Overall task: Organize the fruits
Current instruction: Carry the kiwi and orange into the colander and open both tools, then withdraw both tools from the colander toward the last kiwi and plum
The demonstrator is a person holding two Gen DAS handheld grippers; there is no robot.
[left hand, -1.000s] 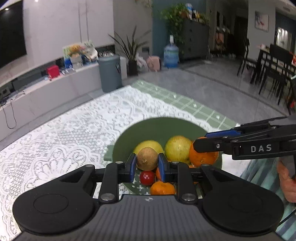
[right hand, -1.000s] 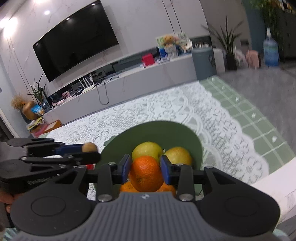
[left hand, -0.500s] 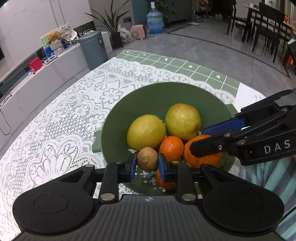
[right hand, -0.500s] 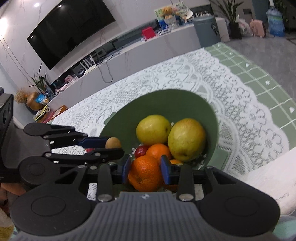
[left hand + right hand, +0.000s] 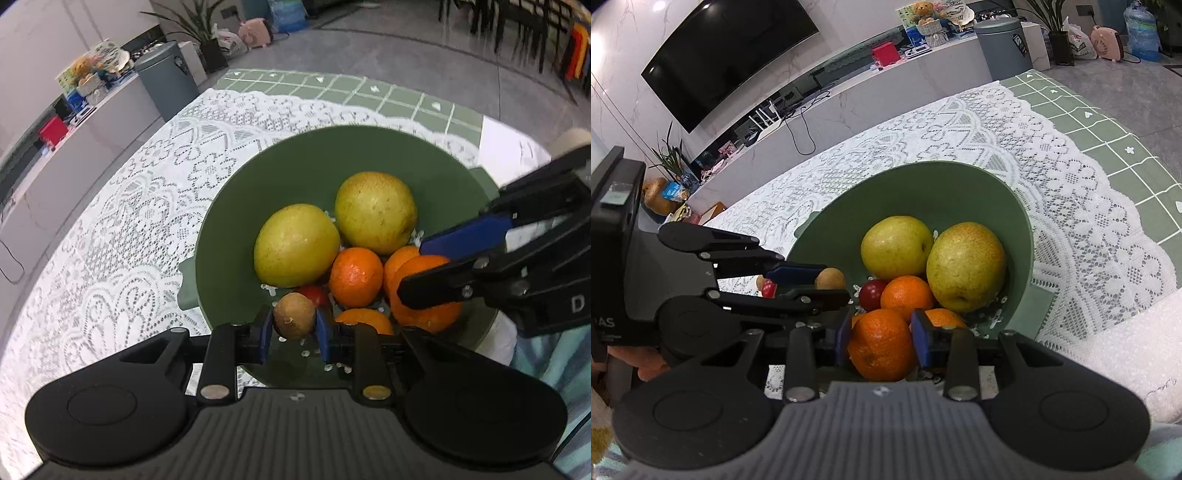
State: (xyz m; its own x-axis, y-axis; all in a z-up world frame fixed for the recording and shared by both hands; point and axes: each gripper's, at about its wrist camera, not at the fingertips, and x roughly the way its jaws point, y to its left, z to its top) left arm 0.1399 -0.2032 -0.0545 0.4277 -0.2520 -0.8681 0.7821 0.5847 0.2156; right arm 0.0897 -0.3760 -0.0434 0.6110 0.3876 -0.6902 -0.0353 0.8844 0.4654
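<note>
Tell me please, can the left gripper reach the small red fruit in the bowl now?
Probably not yet. The left gripper is shut on a brown fruit, which sits right before the red fruit in the bowl.

We see both views evenly and brightly lit from overhead — a ceiling light [image 5: 660,5] glares white at the top left of the right wrist view. Soft glints sit on the 2 pears [image 5: 964,266], and shadows inside the bowl [image 5: 295,166] are faint. Fisheye bending curves the TV [image 5: 727,55] and the tablecloth [image 5: 129,206] edges. The chairs [image 5: 517,33] at the left view's rim are smeared — the fruit stays sharp.
</note>
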